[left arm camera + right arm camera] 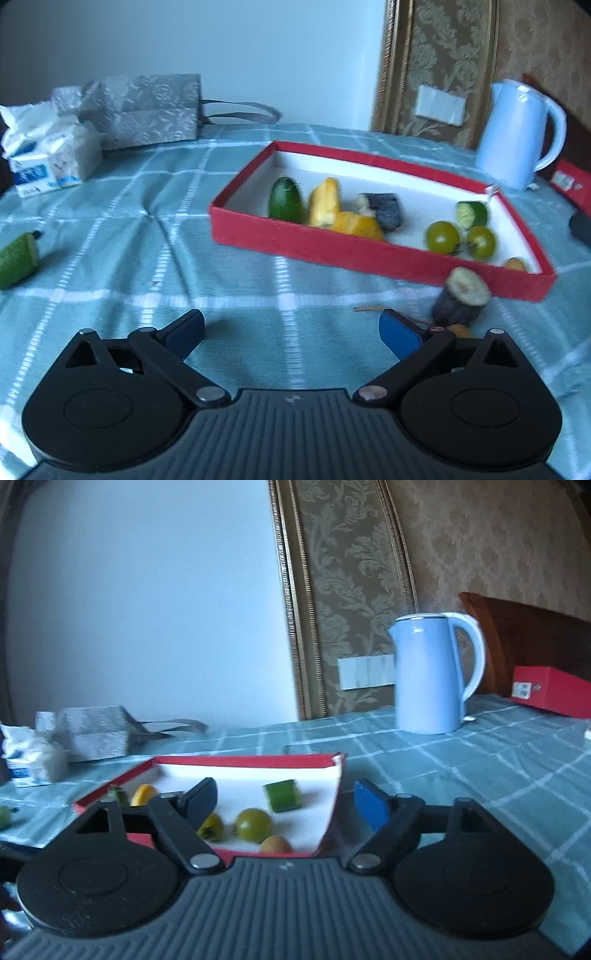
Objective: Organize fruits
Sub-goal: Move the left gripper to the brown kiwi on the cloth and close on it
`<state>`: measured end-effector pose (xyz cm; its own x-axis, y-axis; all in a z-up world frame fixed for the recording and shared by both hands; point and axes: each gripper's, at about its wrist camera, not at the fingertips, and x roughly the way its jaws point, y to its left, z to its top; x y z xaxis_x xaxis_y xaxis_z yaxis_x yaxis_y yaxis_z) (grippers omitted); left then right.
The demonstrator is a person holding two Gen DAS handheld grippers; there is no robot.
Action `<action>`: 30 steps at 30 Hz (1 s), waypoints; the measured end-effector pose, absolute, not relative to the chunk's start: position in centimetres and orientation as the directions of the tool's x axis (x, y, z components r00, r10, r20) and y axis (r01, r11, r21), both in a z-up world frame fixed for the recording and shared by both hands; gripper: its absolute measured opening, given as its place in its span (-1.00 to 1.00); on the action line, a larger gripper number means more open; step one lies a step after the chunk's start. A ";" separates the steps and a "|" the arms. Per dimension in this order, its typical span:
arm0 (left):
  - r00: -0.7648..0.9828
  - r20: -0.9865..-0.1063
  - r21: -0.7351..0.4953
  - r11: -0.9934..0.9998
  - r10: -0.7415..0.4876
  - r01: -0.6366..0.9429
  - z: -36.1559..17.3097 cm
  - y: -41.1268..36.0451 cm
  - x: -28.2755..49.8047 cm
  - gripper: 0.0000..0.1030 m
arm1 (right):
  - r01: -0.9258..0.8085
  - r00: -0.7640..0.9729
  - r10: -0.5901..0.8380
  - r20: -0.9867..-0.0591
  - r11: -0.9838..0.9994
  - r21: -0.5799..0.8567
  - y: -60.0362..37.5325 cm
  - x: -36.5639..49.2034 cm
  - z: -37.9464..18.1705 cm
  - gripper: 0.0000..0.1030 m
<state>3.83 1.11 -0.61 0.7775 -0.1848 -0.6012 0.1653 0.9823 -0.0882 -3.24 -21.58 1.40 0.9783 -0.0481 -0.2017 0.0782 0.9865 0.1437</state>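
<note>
A red tray with a white floor lies on the checked cloth. It holds a green cucumber piece, yellow pieces, a dark chunk, a cucumber slice and two green round fruits. A dark cut piece stands on the cloth in front of the tray, beside my left gripper's right finger. Another cucumber piece lies far left. My left gripper is open and empty above the cloth. My right gripper is open and empty over the tray's near right corner, above a green fruit.
A light blue kettle stands behind the tray on the right, also in the right wrist view. A grey bag and a tissue pack sit at the back left. A red box lies far right.
</note>
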 end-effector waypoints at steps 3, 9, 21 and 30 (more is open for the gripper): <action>0.787 -0.559 -0.119 0.965 -0.260 0.234 0.0 0.9 2.9 0.97 | 0.088 0.983 -0.068 -0.172 0.990 0.112 -21.0 -3.9 1.5 0.92; 0.791 -0.492 -0.098 0.925 -0.365 0.366 0.6 -0.9 0.8 0.97 | 0.093 0.988 -0.079 -0.136 0.990 0.102 -20.9 -4.3 1.7 0.94; 0.763 -0.529 0.024 0.893 -0.371 0.450 -0.4 -4.7 0.0 0.39 | 0.079 0.990 -0.067 -0.126 0.992 0.096 -20.6 -4.4 1.8 0.94; 0.734 -0.570 0.035 0.882 -0.368 0.469 -1.1 -5.6 0.4 0.09 | 0.066 0.989 -0.052 -0.142 0.993 0.097 -20.4 -4.3 1.8 0.95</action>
